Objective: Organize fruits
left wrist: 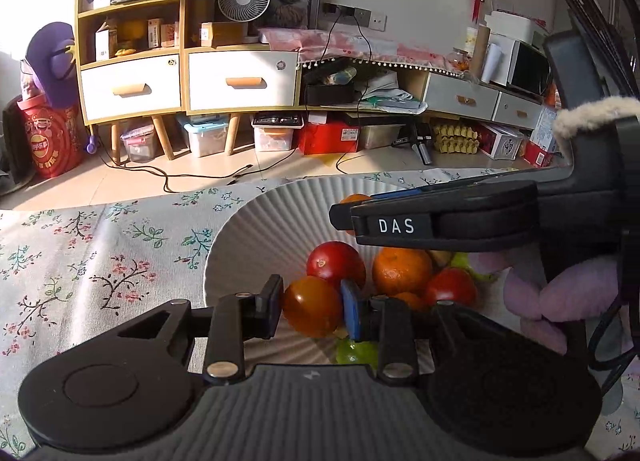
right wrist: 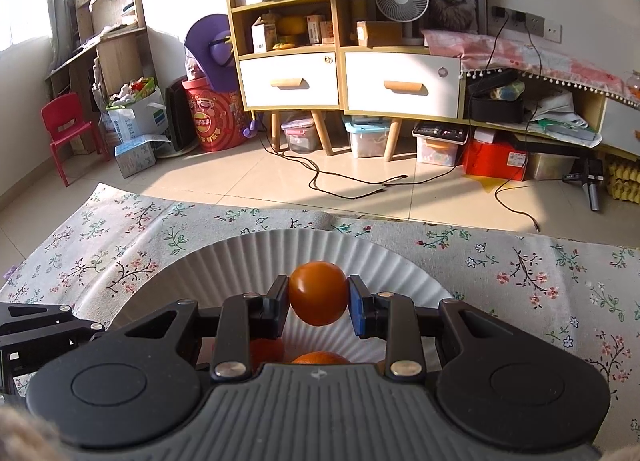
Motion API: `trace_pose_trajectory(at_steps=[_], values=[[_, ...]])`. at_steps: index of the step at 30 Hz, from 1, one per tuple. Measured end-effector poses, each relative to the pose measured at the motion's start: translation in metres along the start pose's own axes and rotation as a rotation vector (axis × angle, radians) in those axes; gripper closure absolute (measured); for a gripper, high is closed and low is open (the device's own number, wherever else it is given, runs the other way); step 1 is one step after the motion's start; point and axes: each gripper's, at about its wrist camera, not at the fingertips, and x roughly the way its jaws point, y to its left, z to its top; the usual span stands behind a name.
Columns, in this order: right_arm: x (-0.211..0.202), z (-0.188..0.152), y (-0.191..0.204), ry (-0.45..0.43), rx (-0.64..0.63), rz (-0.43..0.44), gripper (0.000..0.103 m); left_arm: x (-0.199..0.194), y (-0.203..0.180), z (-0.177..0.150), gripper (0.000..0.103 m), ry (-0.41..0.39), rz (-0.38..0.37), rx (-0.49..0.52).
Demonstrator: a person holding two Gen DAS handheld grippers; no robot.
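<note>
A white ribbed plate lies on the floral tablecloth and holds several fruits. My left gripper is shut on an orange-red tomato just above the plate. Behind it lie a red tomato, an orange, another red tomato and a green fruit. My right gripper is shut on an orange tomato and holds it over the same plate. In the left wrist view the right gripper reaches in from the right above the fruits.
The floral cloth covers the table around the plate. Beyond the table's far edge is tiled floor with cables, a shelf unit and storage boxes. The left gripper's body shows at the left edge of the right wrist view.
</note>
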Motion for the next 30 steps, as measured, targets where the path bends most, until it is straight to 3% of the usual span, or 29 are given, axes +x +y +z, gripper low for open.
trace_pose_trajectory(at_steps=[3,5,10,18,26,30], values=[[-0.001,0.001,0.001,-0.010,0.000,-0.005,0.074,-0.002,-0.002,0.001,0.077,-0.017,0.016,0.007],[-0.003,0.002,0.002,-0.018,-0.006,-0.007,0.067,-0.004,-0.003,0.003,0.075,-0.024,0.019,0.011],[-0.011,0.005,0.004,-0.028,-0.014,-0.022,0.056,-0.010,-0.005,0.007,0.061,-0.037,0.033,0.009],[-0.036,0.000,-0.001,-0.029,0.007,-0.073,0.033,-0.030,-0.005,0.006,0.027,-0.029,0.094,-0.020],[-0.070,-0.019,-0.001,0.040,0.037,-0.120,0.025,-0.055,-0.012,-0.006,0.013,0.048,0.162,-0.055],[-0.089,-0.028,0.003,0.069,0.035,-0.147,0.021,-0.068,-0.016,-0.015,0.011,0.103,0.191,-0.082]])
